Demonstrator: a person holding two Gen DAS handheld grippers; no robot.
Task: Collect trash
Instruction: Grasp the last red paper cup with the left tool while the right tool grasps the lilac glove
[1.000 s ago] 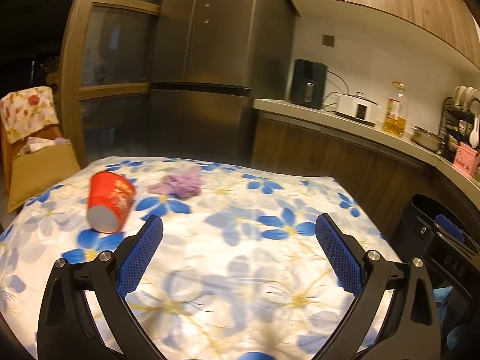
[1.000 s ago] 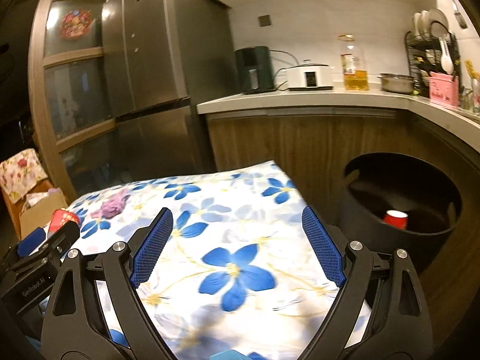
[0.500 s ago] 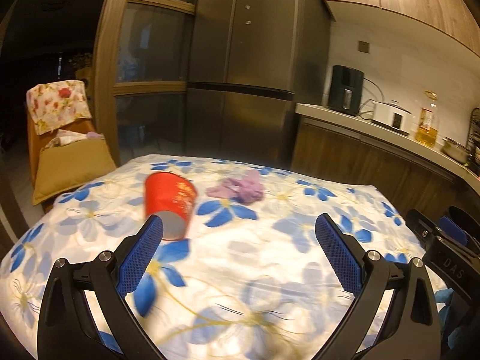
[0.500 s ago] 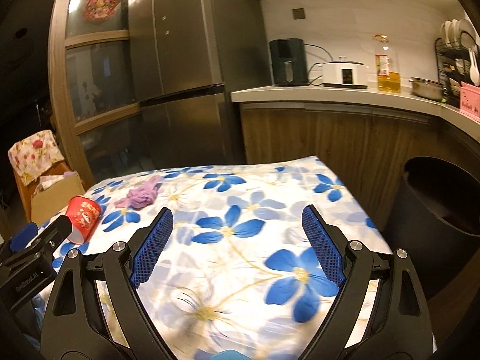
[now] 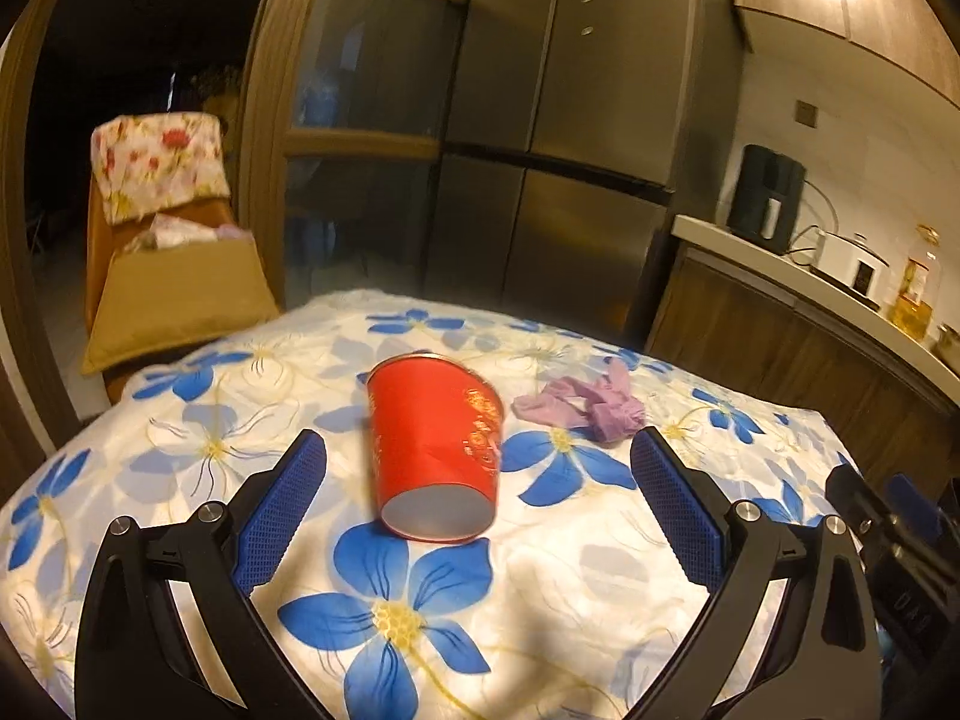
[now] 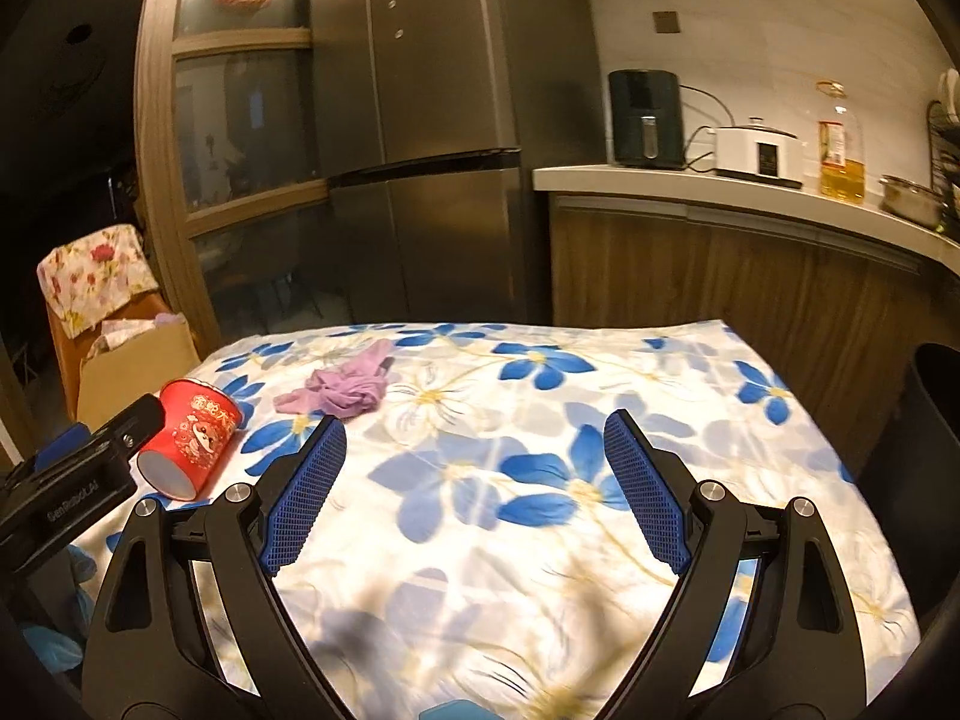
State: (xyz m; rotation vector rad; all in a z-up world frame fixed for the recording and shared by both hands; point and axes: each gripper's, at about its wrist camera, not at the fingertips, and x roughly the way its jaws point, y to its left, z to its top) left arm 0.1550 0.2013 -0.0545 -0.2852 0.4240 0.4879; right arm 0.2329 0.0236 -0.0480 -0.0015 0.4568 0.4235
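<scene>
1. Left wrist view: I see my left claw (image 5: 477, 501) spread wide, both blue pads (image 5: 282, 507) clear of everything and nothing gripped.
2. The red paper cup (image 5: 433, 450) lies on its side on the surface (image 5: 540, 588), which is covered by a white cloth printed with blue flowers. The cup sits between the two pads, ahead of them, untouched. Its base faces the camera and its open rim points away.
3. A crumpled purple glove (image 5: 585, 408) lies on the cloth just right of the cup, apart from it, near the right pad's tip.
4. Part of my right claw's black body (image 5: 888, 540) shows at the right edge.
5. Behind the surface stand a steel refrigerator (image 5: 576, 120) and a cardboard box (image 5: 180, 294) to the left.
6. Right wrist view: my right claw (image 6: 474, 489) is also wide open and empty, hovering over bare flowered cloth.
7. The cup (image 6: 189, 438) lies at the left part of the surface (image 6: 600, 540), well left of this claw. The left claw's black body (image 6: 78, 480) appears just beside the cup; I cannot tell contact from here.
8. The glove (image 6: 342, 387) lies beyond the left pad's tip, right of the cup.
9. A dark bin (image 6: 918, 456) stands at the right edge, beside the surface. A kitchen counter (image 6: 750, 192) runs behind, carrying a black appliance (image 6: 645, 120), a white cooker (image 6: 759, 150) and an oil bottle (image 6: 840, 150).
</scene>
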